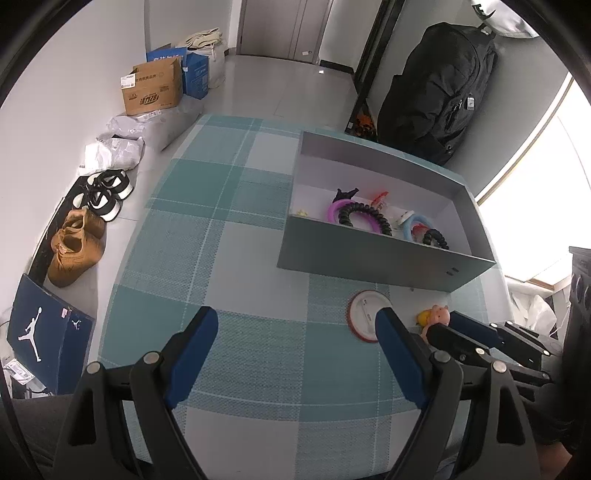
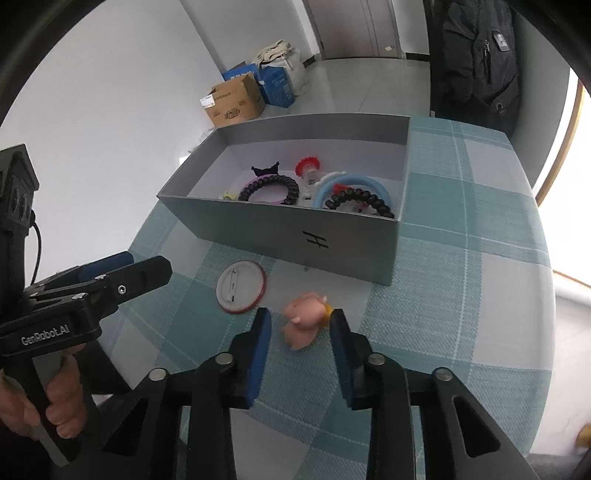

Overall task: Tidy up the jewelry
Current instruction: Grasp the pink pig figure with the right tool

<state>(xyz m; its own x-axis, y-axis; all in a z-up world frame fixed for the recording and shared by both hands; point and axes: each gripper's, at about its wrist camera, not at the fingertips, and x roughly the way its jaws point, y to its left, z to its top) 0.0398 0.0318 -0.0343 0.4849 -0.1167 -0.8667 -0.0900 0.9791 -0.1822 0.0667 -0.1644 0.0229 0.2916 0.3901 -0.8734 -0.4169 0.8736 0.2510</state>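
Right wrist: hand-held gripper (image 2: 300, 325) flanking pig toy (image 2: 304, 319)

A home entryway: shoes (image 1: 79, 243), cardboard box (image 1: 153, 90), backpack (image 1: 439, 92) beside a door (image 1: 284, 27).

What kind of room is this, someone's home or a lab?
Most likely a lived-in home, perhaps near an entry door. Shoes line the wall on the floor, cardboard boxes sit by a door, and a black backpack leans by the checked tablecloth that covers the table.
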